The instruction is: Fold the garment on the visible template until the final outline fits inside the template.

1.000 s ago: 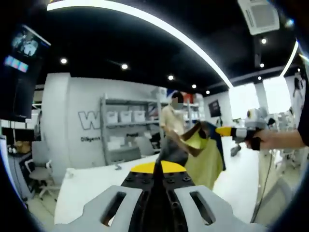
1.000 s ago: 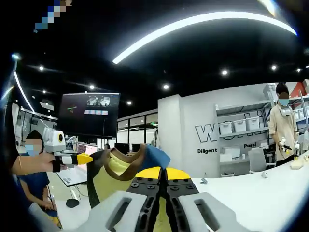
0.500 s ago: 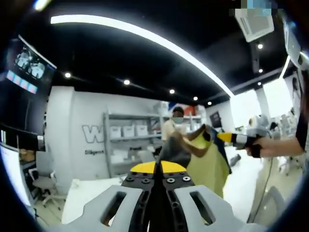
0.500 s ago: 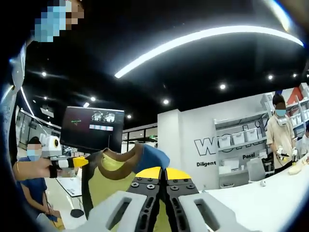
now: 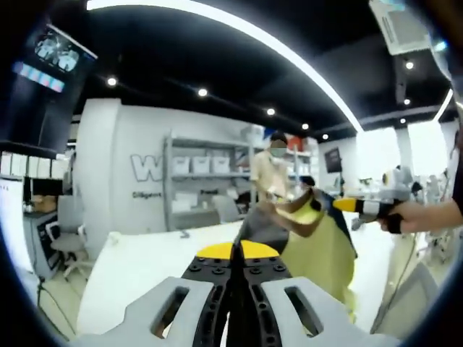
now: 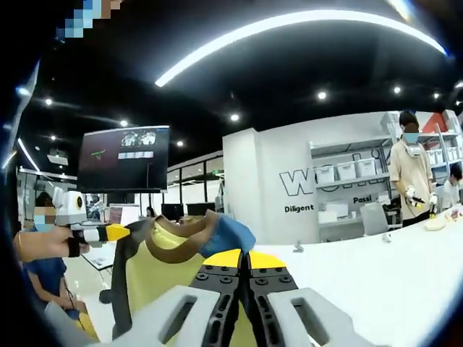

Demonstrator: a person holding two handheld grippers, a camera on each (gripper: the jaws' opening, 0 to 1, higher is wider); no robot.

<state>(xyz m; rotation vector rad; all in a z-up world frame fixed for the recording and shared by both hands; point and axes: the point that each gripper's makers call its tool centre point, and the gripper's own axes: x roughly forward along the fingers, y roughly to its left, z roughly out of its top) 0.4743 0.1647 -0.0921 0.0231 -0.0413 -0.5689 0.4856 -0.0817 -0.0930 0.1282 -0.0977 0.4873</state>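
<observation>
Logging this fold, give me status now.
Left tool and right tool both shut on shirt. Shirt held up in air, above white table. Nothing in the way.

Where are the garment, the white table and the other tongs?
garment (image 6: 155, 271), right gripper view, yellow-green front panel.
white table (image 6: 376, 275), right gripper view, bare top.
right tongs (image 5: 346, 204), left gripper view, yellow tips at the garment's edge.
</observation>
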